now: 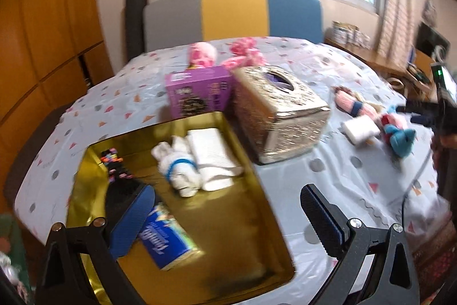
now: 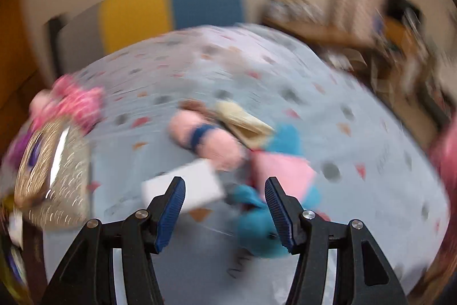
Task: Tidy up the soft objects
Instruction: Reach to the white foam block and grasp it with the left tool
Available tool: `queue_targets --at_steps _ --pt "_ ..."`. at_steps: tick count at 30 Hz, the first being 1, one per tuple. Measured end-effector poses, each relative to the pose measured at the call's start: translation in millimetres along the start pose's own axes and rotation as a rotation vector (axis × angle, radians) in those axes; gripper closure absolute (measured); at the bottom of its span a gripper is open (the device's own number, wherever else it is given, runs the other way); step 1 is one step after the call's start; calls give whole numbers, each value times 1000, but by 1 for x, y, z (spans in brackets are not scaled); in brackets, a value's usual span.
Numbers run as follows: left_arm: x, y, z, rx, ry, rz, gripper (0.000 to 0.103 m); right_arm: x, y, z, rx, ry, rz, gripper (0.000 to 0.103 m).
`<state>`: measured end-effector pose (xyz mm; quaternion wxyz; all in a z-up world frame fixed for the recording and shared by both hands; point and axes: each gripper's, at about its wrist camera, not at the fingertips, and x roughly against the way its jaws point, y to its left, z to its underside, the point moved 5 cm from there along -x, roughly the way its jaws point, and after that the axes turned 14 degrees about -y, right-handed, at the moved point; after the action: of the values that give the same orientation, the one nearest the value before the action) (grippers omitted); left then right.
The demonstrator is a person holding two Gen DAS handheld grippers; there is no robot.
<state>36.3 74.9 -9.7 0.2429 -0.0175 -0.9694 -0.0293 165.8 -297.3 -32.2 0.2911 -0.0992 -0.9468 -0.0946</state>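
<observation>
While the left gripper (image 1: 225, 215) is hanging over the gold tray (image 1: 251, 219) with its fingers wide apart and nothing between them, the left wrist view is showing a task that looks partly done. Inside the tray are lying a rolled white towel (image 1: 211, 159), a white plush with a blue band (image 1: 178, 167), a blue tissue pack (image 1: 167, 240) and a dark beaded thing (image 1: 115, 165). Still outside, on the patterned tablecloth (image 1: 342, 185), are waiting a pink roll with a blue band (image 1: 355, 106), a white block (image 1: 361, 129) and a blue and pink plush (image 1: 398, 133). A gold tissue box (image 1: 281, 112) and a purple box (image 1: 197, 93) are standing between tray and toys, with pink soft things (image 1: 247, 53) behind.

In the blurred right wrist view, the right gripper (image 2: 225, 207) is hovering with fingers apart and empty, just above the blue and pink plush (image 2: 281, 170) and the white block (image 2: 197, 185). The pink roll (image 2: 205, 140) is lying beyond, touching a tan thing (image 2: 242, 122) I cannot identify. I judge the tissue box (image 2: 54, 173) is blocking the straight way to the tray.
</observation>
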Motion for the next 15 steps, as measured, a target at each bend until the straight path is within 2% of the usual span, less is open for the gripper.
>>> queue_targets --at_steps 2,8,15 --pt "-3 -12 -2 -24 1 23 0 -2 -23 -5 -129 -4 11 44" --pt "-13 -64 -11 -103 6 162 1 1 -69 -3 -354 4 60 44" --pt "-41 -138 -25 -209 21 319 6 4 -99 4 -527 2 81 44"
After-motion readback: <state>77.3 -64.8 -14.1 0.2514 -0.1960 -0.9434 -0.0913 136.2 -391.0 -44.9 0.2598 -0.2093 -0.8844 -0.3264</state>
